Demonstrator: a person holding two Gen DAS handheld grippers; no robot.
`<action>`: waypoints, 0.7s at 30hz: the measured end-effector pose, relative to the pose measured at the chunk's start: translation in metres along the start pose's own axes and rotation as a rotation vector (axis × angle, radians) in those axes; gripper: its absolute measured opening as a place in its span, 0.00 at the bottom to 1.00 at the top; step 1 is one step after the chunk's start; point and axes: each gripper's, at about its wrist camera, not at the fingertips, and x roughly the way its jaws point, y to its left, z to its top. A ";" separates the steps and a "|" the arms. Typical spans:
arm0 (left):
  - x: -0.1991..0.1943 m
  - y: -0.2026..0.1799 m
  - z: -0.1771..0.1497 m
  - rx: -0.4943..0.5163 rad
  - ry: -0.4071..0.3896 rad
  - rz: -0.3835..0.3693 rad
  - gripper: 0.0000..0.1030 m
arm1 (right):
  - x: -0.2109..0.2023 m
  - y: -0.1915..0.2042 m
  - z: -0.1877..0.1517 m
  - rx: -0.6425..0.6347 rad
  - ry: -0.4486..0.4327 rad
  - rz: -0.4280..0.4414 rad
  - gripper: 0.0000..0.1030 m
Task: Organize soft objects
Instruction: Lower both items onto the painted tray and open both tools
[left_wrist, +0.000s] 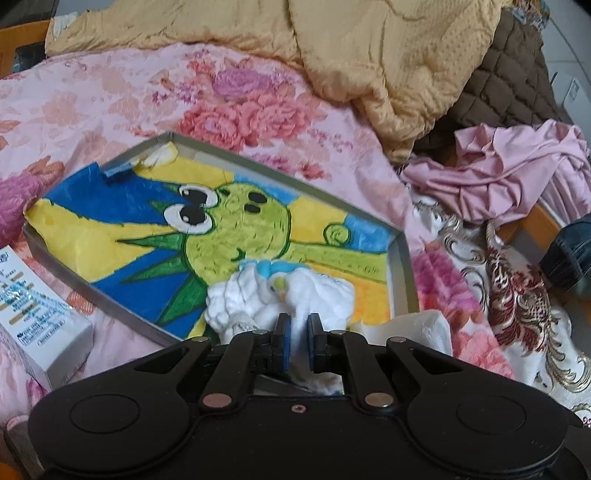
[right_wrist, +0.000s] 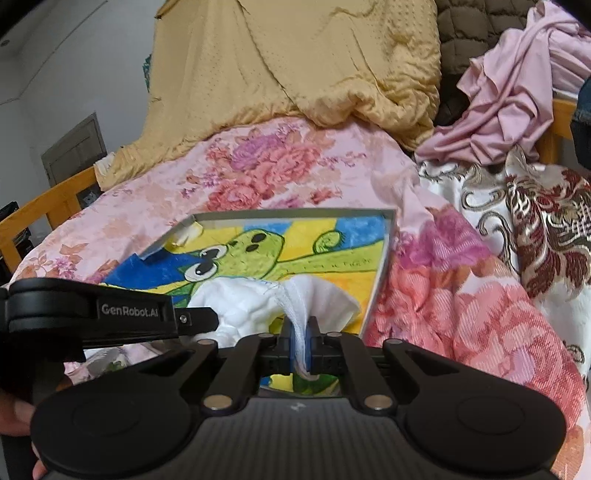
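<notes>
Two black plastic grippers: left gripper (left_wrist: 298, 341) and right gripper (right_wrist: 302, 345), blue-padded, with silver rivets on jointed links, round discs; "GenRobot.AI" lettered white along one side.

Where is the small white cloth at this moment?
The white cloth lies at the near edge of the grey tray, on the cartoon towel, pinched by both grippers.

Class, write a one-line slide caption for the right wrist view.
Right gripper pinches white cloth over a cartoon-lined tray on a floral quilt.
</notes>
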 end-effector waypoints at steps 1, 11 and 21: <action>0.001 -0.001 -0.001 0.005 0.007 0.001 0.10 | 0.000 -0.001 -0.001 0.003 0.007 -0.001 0.06; -0.008 -0.005 -0.001 0.022 0.001 0.004 0.22 | -0.005 0.002 -0.001 -0.022 0.007 0.003 0.31; -0.038 -0.004 0.004 0.037 -0.029 0.054 0.58 | -0.018 -0.002 0.002 -0.024 -0.031 0.008 0.64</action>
